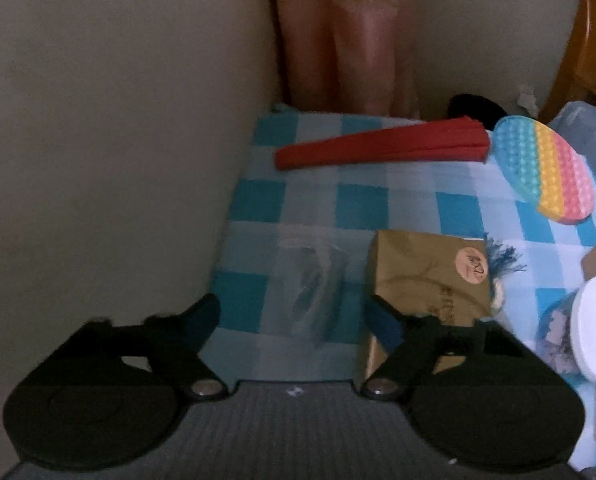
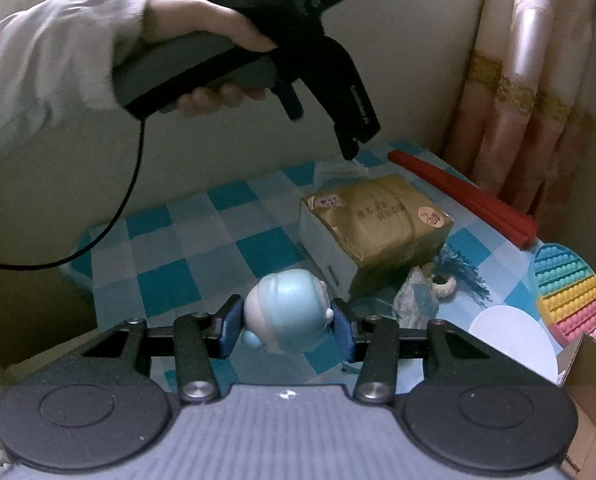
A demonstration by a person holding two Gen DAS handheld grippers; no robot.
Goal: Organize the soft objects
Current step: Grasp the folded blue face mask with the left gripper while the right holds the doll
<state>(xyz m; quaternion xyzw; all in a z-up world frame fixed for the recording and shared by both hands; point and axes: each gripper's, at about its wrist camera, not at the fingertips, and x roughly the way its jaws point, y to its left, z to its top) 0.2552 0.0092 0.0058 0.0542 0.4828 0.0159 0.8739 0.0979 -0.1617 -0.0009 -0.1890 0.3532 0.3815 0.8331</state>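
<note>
Blue squishy toy (image 2: 288, 316) clamped in right tool (image 2: 288, 326) for sorting; left tool (image 1: 294, 312) empty, jaws apart, w/ clear bag (image 1: 309, 280) below.

Looks like a home, prob. a bedroom or living-room corner. Small table w/ blue-and-white checked cloth (image 2: 170, 240) pushed into plain beige walls (image 1: 118, 120), left of and beyond the tongs. Pink satin curtain w/ gold lace trim (image 2: 529, 92) hangs ahead-right. Household clutter on the cloth: gold tissue pack (image 2: 377, 224), rainbow pop-it toy (image 1: 545, 168), folded red fan (image 1: 381, 144). Wooden chair frame (image 1: 585, 40) at far right.
</note>
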